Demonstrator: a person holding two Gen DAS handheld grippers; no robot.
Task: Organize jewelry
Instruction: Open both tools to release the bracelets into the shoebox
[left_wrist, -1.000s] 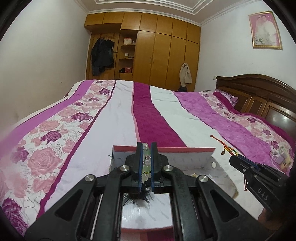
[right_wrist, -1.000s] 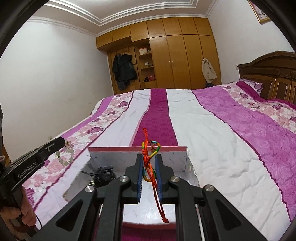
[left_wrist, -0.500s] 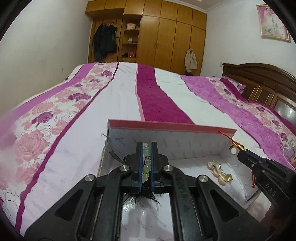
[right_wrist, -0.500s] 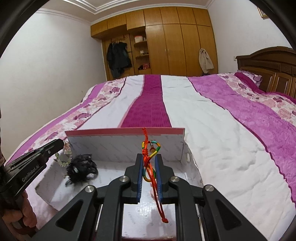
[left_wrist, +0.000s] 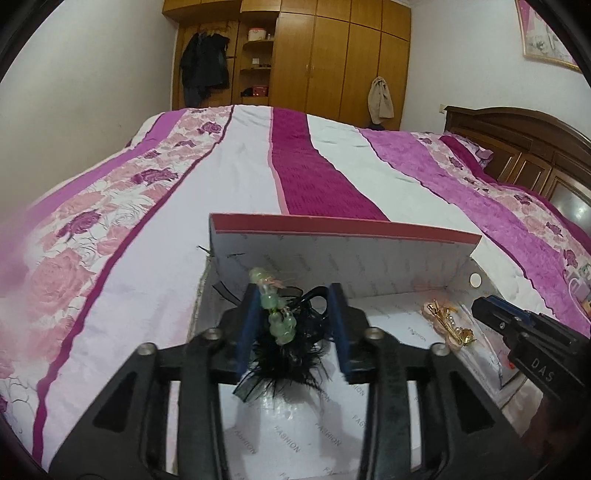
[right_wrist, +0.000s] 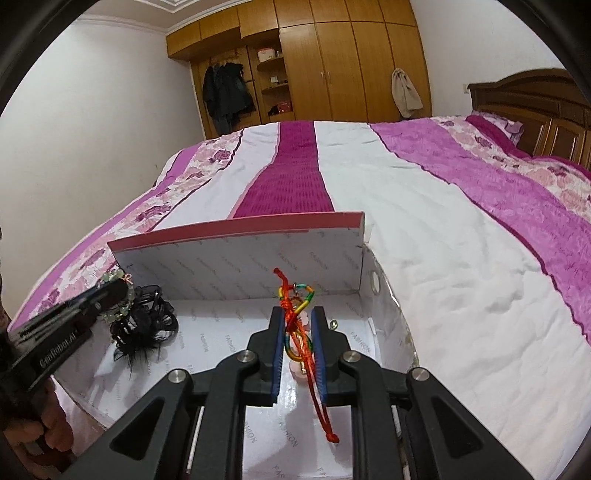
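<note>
A black left gripper (left_wrist: 293, 325) with blue-lined fingers (left_wrist: 246, 332) is seen from behind, its jaws spread wide apart. A string of pale green beads (left_wrist: 275, 308) is draped against the inner face of the left-hand finger. Just beneath the fingertips, a black feathered hair clip (left_wrist: 291, 354) is laid on the floor of an open white box (left_wrist: 369, 269) printed with the word FASHION. To the right of the claw, a gold ornament (left_wrist: 448, 325) is lying in the box. Beyond that, the tip of the right gripper (left_wrist: 517, 328) is reaching in. The box is set on a pink, purple and white striped bedspread (left_wrist: 229, 184).
</note>
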